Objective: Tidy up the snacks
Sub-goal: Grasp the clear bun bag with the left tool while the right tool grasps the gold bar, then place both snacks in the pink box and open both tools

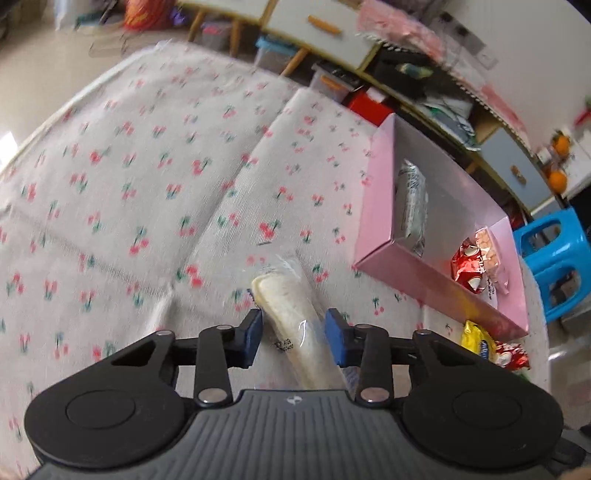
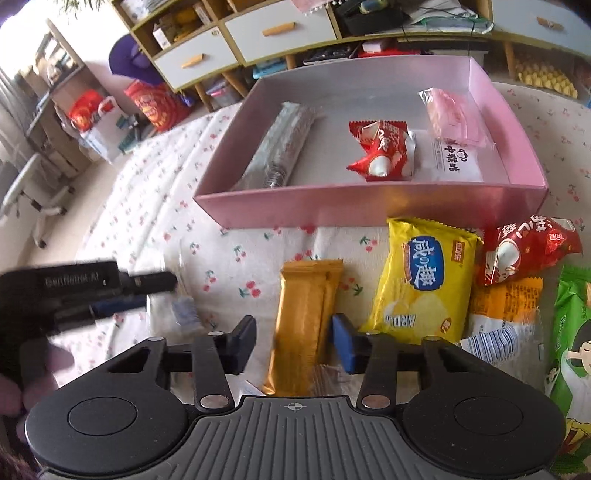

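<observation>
Pale cream snack bar (image 1: pixel 295 325) lies on the cherry-print cloth (image 1: pixel 147 184), sitting between the left gripper (image 1: pixel 293 341) pads, jaws spread, not pinching; pink box (image 1: pixel 384 206) at two o'clock; over on the right, the gold wafer pack (image 2: pixel 303 328) rests between the parted right gripper (image 2: pixel 294 343) jaws, unclenched; yellow chip bag (image 2: pixel 424 280) at one o'clock.

I am working in a lived-in home room: beneath my jaws spreads a cherry-print cloth (image 1: pixel 147 177), ahead of them a low cabinet with white drawers (image 2: pixel 280 26) and cluttered shelves, off to my left a wheeled chair (image 2: pixel 29 192) and red gift bags (image 2: pixel 155 103).
</observation>
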`<state>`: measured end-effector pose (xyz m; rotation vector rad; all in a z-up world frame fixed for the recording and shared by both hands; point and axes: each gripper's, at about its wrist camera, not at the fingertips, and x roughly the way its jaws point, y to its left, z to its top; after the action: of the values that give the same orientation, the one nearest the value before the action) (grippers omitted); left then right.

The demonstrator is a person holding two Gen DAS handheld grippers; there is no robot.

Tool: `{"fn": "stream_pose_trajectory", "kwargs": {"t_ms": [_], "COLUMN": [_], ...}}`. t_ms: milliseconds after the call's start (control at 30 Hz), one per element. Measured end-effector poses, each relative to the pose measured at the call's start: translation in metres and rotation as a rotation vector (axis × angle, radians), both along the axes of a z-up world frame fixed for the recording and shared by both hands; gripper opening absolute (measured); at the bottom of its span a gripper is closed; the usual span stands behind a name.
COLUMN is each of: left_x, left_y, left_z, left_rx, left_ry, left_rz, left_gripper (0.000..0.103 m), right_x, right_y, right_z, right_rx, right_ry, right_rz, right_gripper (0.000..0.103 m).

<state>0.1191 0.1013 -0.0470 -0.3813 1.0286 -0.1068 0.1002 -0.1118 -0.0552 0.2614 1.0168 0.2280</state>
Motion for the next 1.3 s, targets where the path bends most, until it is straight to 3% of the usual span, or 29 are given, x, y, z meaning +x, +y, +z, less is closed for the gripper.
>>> {"fn": "stream_pose_trajectory", "kwargs": {"t_ms": [133, 267, 400, 600, 667, 733, 767, 1000, 1300], "left_x": [0.003, 0.002, 0.001, -0.001, 0.0, -0.002, -0.002, -0.004, -0.006], "left_y": [-0.01, -0.025, -0.035, -0.047, -0.048, -0.048, -0.049, -0.047, -0.045], "left_z": [0.0, 0.002, 0.0, 0.0, 0.0, 0.001, 0.002, 0.006, 0.012], "left_rx": [0.076, 0.148, 0.211, 0.308, 0.323, 0.335, 0.339, 0.305, 0.251], "left_ry": [-0.057, -0.073, -0.06, -0.049, -0.047, -0.044, -0.043, -0.018, -0.003], "left_rz": [-0.048, -0.07, -0.082, -0.068, -0.065, -0.06, -0.058, -0.055, -0.054], "left_gripper": [0.036, 0.059, 0.06, 0.053, 0.052, 0.046, 0.04, 0.027, 0.025], "right_x": [-0.006, -0.011, -0.016, -0.022, -0.021, -0.02, -0.019, -0.014, -0.011], "right_y": [0.008, 0.016, 0.024, 0.034, 0.033, 0.031, 0.029, 0.016, -0.001], "right_z": [0.0, -0.001, -0.002, -0.003, -0.001, 0.0, 0.0, 0.004, 0.015], "right_rx": [-0.056, -0.104, -0.16, -0.244, -0.242, -0.227, -0.218, -0.14, -0.028], "right_ry": [-0.035, -0.071, -0.11, -0.138, -0.128, -0.116, -0.107, -0.059, -0.023], "right_rz": [0.032, 0.07, 0.112, 0.167, 0.163, 0.156, 0.152, 0.107, 0.048], "right_gripper": [0.042, 0.046, 0.047, 0.044, 0.039, 0.028, 0.027, 0.028, 0.028]}}
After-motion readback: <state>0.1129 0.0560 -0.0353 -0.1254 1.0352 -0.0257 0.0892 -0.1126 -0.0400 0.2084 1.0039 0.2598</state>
